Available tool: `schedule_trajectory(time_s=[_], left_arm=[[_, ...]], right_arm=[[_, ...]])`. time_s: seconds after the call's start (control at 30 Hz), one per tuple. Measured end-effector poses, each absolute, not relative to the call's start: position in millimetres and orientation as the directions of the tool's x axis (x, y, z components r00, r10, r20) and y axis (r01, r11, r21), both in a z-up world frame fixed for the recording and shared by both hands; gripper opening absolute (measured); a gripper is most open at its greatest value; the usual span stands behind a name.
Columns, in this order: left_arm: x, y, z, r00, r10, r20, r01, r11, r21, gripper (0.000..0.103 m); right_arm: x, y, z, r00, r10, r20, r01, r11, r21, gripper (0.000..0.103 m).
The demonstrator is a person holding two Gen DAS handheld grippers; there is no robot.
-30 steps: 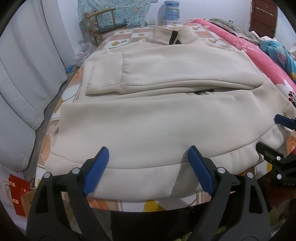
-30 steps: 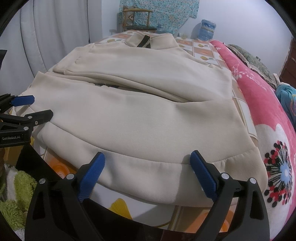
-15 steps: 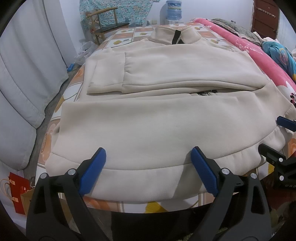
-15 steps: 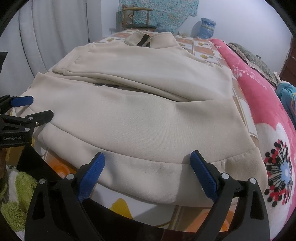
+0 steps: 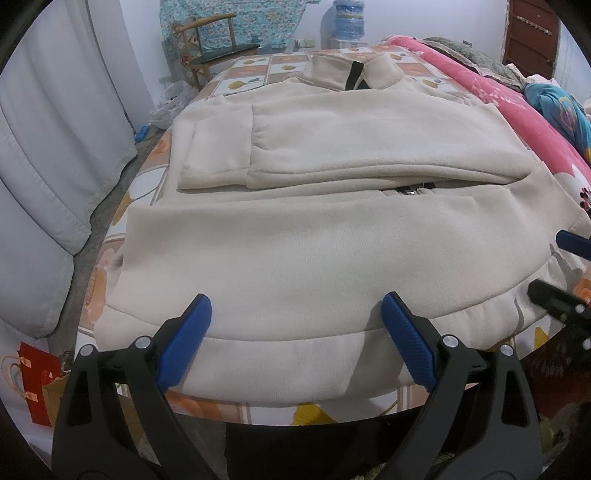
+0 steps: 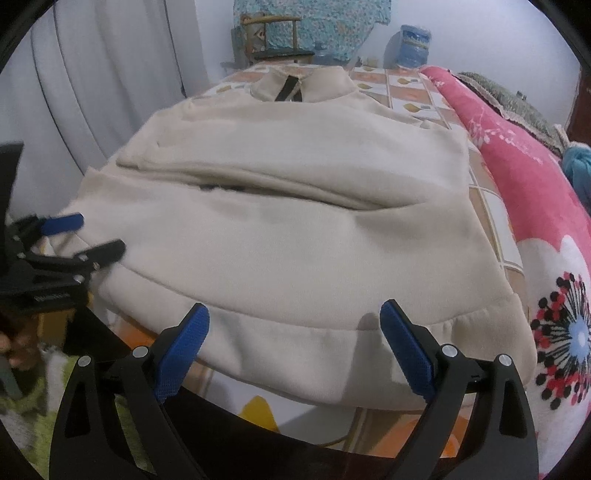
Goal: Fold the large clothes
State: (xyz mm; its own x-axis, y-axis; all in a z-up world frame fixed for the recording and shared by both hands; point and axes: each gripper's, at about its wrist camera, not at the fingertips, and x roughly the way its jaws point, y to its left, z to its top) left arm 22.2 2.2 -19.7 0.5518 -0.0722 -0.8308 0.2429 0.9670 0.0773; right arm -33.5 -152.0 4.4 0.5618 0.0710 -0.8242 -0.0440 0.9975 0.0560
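Observation:
A large cream sweatshirt (image 5: 314,251) lies flat on the bed, collar at the far end, both sleeves folded across the chest; it also shows in the right wrist view (image 6: 295,236). My left gripper (image 5: 295,321) is open, its blue pads either side of the left part of the bottom hem, just above it. My right gripper (image 6: 295,325) is open over the right part of the hem. Each gripper shows at the edge of the other's view: the right gripper (image 5: 569,269) and the left gripper (image 6: 77,236).
The bed has a checked sheet (image 5: 258,70) and a pink flowered blanket (image 6: 535,192) along the right side. A grey curtain (image 5: 48,155) hangs at the left. A wooden chair (image 5: 214,40) and a water bottle (image 5: 347,18) stand beyond the bed.
Both grippers have moved slightly forward over the hem. The right wrist view has shifted and tilted, with motion blur. The sweatshirt has not moved.

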Motion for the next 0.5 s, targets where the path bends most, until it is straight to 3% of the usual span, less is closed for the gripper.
schedule_trajectory(time_s=[0.37,0.5], left_arm=[[53.6,30.2,48.8,0.669,-0.143,-0.729,0.278,0.958,0.068,0.09],[94.4,47.3,81.0,0.666,-0.258,-0.7,0.306,0.95,-0.06,0.09]], right_arm=[[11.4,-178.2,71.1,0.611,0.162,-0.775,-0.071,0.986,0.15,0.091],[43.2,-194.8,100.7,0.633,0.224,-0.741,-0.091,0.972,0.216,0.091]])
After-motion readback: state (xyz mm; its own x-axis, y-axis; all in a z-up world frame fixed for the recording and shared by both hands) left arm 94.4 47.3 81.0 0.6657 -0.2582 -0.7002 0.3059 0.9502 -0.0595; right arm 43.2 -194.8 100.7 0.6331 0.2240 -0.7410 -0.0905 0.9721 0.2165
